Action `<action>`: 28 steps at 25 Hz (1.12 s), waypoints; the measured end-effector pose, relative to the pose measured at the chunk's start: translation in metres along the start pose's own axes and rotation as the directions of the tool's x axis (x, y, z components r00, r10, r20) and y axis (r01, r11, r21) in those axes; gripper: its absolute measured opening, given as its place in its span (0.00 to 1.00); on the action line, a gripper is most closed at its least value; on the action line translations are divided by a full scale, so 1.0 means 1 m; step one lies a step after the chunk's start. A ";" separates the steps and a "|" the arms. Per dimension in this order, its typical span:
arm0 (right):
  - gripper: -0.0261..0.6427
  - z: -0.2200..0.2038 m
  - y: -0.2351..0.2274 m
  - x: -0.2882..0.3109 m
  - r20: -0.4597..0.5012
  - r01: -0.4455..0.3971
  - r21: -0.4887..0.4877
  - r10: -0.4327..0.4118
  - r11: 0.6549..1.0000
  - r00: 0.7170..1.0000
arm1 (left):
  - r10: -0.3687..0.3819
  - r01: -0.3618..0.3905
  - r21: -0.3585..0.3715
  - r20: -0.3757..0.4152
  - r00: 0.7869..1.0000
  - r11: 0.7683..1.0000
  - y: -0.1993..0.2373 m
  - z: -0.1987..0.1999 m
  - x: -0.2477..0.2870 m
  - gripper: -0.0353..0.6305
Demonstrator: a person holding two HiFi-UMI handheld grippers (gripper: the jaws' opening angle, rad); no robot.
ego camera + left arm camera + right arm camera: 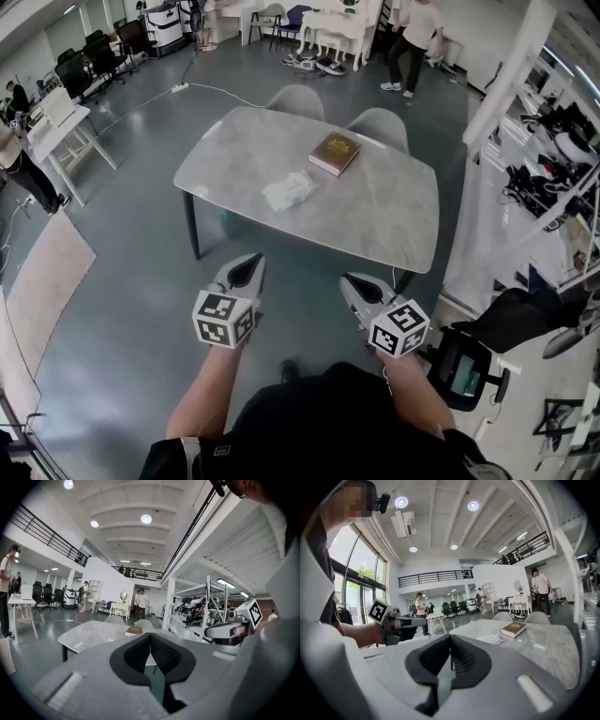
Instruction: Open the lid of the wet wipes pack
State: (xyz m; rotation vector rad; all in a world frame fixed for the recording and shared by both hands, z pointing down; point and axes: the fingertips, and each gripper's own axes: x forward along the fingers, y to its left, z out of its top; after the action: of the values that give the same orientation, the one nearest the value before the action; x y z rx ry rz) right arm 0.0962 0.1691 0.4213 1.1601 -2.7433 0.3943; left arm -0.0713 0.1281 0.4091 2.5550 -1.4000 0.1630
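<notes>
A white wet wipes pack (pixel 290 190) lies near the middle of a grey marble table (pixel 394 225); in the right gripper view the pack (pixel 491 639) shows as a pale flat bundle. My left gripper (pixel 249 266) and right gripper (pixel 353 281) hover side by side over the floor, short of the table's near edge. Both point toward the table with their jaws shut and nothing between them. In the left gripper view the left gripper (pixel 150 637) faces the table (pixel 89 632). The right gripper (pixel 450 639) is shut in its own view too.
A brown book (pixel 335 153) lies beyond the wipes on the table. Two grey chairs (pixel 298 99) stand at the far side. A black device on a stand (pixel 466 367) is at my right. Shelving (pixel 553 141) lines the right; people and desks stand around the room.
</notes>
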 end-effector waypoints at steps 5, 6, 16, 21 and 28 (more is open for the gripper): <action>0.04 0.006 -0.003 0.025 -0.014 -0.015 -0.006 0.015 1.000 1.000 | 0.002 -0.001 -0.013 0.011 1.000 1.000 0.017 0.006 0.007 0.07; 0.04 0.008 -0.004 0.030 -0.014 -0.018 -0.007 0.018 1.000 1.000 | 0.002 -0.002 -0.014 0.013 1.000 1.000 0.021 0.007 0.009 0.07; 0.04 0.006 -0.043 0.100 -0.041 -0.084 0.024 0.085 0.996 0.996 | 0.038 -0.038 -0.014 -0.012 0.999 0.999 0.064 0.006 0.058 0.07; 0.04 0.010 -0.095 0.143 -0.054 -0.114 0.035 0.116 0.993 0.992 | 0.076 -0.076 -0.008 -0.022 0.997 0.997 0.093 0.013 0.108 0.07; 0.04 0.037 -0.184 0.201 -0.071 -0.186 0.059 0.190 0.981 0.979 | 0.139 -0.140 -0.001 -0.046 0.989 0.990 0.121 0.042 0.206 0.07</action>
State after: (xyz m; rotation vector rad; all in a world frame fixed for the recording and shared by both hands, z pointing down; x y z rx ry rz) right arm 0.0882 -0.1023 0.4657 0.8781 -2.8001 0.5235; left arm -0.0625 -0.1131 0.4269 2.4340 -1.5601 0.2403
